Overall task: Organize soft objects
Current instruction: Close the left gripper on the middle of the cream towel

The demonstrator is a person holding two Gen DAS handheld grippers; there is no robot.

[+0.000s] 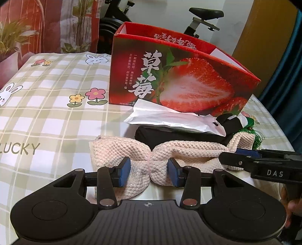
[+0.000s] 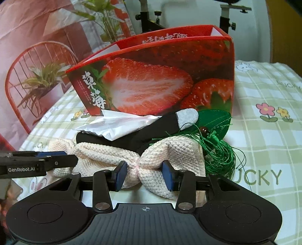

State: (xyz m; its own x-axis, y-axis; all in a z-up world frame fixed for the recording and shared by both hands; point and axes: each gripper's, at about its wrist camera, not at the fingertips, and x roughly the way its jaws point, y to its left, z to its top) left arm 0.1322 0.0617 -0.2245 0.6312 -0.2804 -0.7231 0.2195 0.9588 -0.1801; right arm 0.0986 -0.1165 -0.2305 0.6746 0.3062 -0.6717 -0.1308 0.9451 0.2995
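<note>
Two hand-held grippers, the left gripper (image 1: 149,174) and the right gripper (image 2: 143,174), each pinch a bunched fold of a pale pink waffle-knit cloth (image 1: 132,150) near the worktop's front edge. The cloth lies on a green-checked tablecloth with flowers and rabbits (image 1: 56,90), against black gloves (image 2: 162,122), a white packet (image 1: 169,120) and green tasselled thread (image 2: 220,154). Behind stand an open red strawberry-printed carton (image 1: 188,81), an exercise bike (image 1: 203,17) and a printed curtain (image 1: 28,28).

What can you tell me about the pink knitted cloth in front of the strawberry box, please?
The pink cloth is a pale, waffle-textured soft fabric lying bunched on the checked tablecloth. The left gripper pinches one end and the right gripper the other, puckering it at each grip. A black fabric item lies against its far edge, green thread at one end.
</note>
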